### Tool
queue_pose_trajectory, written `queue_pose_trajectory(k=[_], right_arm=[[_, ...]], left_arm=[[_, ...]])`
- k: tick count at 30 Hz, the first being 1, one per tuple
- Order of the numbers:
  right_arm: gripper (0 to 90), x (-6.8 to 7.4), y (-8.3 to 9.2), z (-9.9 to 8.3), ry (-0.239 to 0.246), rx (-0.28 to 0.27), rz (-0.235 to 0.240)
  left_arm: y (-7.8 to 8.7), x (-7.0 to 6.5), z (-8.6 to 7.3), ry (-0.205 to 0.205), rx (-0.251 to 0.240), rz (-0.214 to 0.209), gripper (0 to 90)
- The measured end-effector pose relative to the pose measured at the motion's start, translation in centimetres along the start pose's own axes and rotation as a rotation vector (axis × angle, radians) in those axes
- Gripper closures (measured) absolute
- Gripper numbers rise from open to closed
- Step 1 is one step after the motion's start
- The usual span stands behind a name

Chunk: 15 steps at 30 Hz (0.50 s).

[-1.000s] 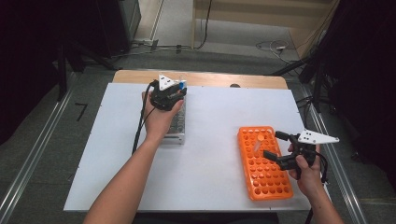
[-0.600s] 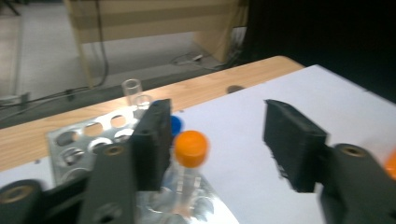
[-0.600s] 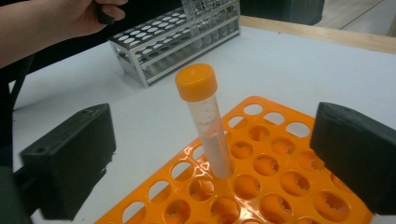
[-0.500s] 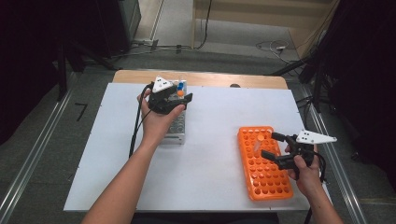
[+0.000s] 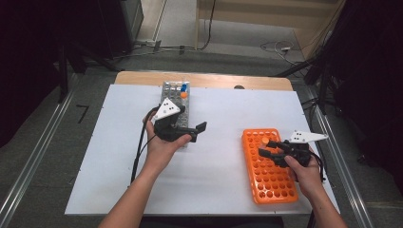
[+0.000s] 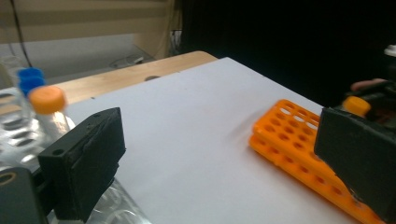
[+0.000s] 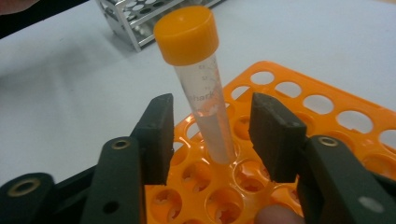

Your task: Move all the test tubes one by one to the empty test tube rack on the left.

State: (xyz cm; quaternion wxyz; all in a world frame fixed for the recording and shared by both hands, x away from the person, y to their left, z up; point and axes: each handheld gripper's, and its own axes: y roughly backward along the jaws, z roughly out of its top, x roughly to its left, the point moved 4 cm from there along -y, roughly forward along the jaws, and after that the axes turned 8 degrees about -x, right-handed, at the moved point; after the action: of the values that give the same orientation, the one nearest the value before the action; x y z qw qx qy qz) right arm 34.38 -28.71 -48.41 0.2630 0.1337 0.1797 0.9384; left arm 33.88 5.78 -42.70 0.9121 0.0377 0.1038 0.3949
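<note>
This looks like a lab bench set up for recording. A white-topped table (image 5: 218,185) stands on a grey floor, ringed by black curtains and metal rails. On it sit an orange tube rack (image 5: 269,176) and a metal tube rack (image 5: 174,91), both with holes for capped sample tubes. A clear tube with an orange cap (image 7: 201,79) stands in the orange one. Cables trail across the floor behind the table, and a wooden edge shows at its far side.
</note>
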Motion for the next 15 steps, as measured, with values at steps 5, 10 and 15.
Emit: queue_pose_trajectory(k=[5, 10, 15], right_arm=[[56.1, 0.0, -0.6, 0.1, 0.016, 0.041, -0.024], [68.6, 0.3, -1.2, 0.1, 0.062, 0.098, -0.074], [72.2, 0.3, -1.0, 0.4, 0.061, 0.054, -0.097]], left_arm=[[-0.2, -1.9, -0.6, -0.02, 0.035, -0.036, 1.3], [-0.4, -3.4, -0.4, -0.034, 0.037, -0.072, 1.4], [-0.8, -4.7, -0.3, -0.04, 0.048, -0.109, 1.4]])
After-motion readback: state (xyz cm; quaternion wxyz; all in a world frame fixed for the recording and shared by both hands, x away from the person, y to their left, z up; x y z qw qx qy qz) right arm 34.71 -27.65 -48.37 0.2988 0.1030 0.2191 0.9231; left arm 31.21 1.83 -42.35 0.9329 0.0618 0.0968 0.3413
